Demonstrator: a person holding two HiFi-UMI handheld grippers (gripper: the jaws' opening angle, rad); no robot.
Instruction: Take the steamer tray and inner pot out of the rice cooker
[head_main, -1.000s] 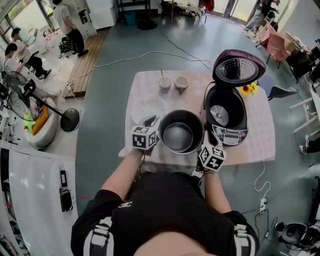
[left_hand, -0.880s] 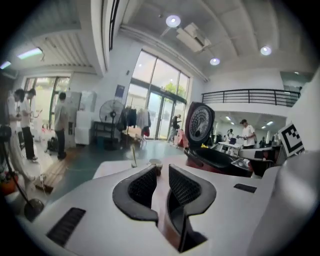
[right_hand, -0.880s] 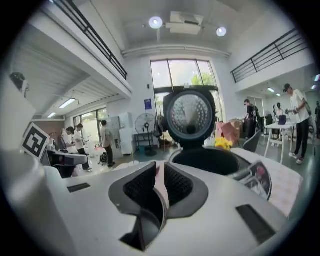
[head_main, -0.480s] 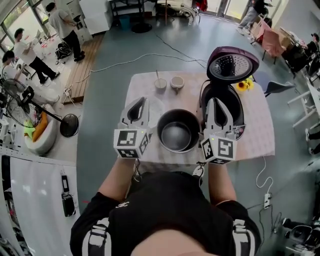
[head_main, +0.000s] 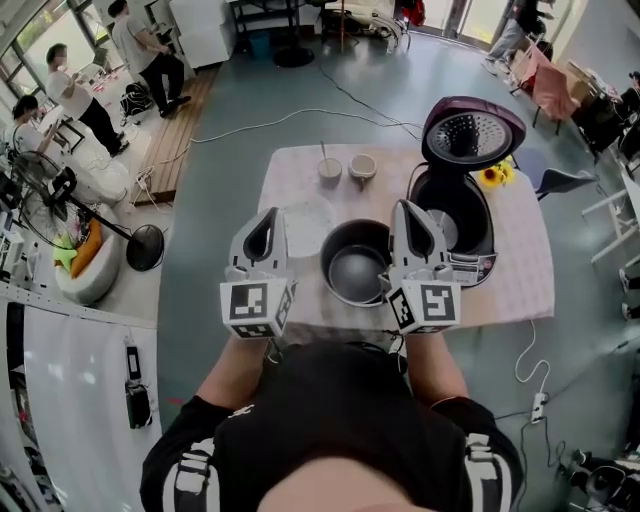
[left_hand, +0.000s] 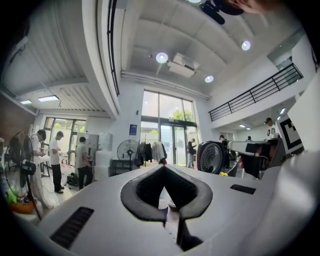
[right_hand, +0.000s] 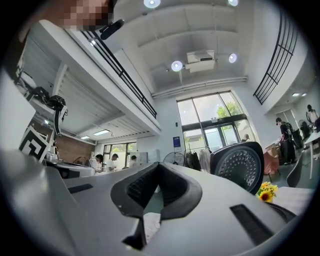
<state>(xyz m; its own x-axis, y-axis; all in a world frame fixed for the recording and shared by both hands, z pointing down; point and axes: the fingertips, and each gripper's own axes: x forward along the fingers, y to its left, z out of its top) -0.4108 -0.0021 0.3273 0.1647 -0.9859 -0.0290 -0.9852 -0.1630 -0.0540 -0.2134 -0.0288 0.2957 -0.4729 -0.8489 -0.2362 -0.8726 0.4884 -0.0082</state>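
My left gripper (head_main: 266, 220) and right gripper (head_main: 406, 210) had just closed empty, either side of the round dark metal inner pot (head_main: 356, 272) on the pale tablecloth (head_main: 292, 165); smooth grey floor (head_main: 230, 85) around.

Jaws of right gripper (right_hand: 158, 166) have just closed: tips meet, nothing between them. It points out across the hall, tilted slightly up. Cooker lid (right_hand: 239, 169) stands open right of the jaws, perforated inner face toward the camera. Yellow flowers (right_hand: 266, 191) sit just beside the lid's lower right edge. Fan (right_hand: 175, 159) and clothes rack (right_hand: 199, 160) are far back, in front of tall glass doors (right_hand: 215, 127). People (right_hand: 112, 162) at left rear, another person (right_hand: 283, 131) far right. Ceiling lights (right_hand: 176, 65) on.
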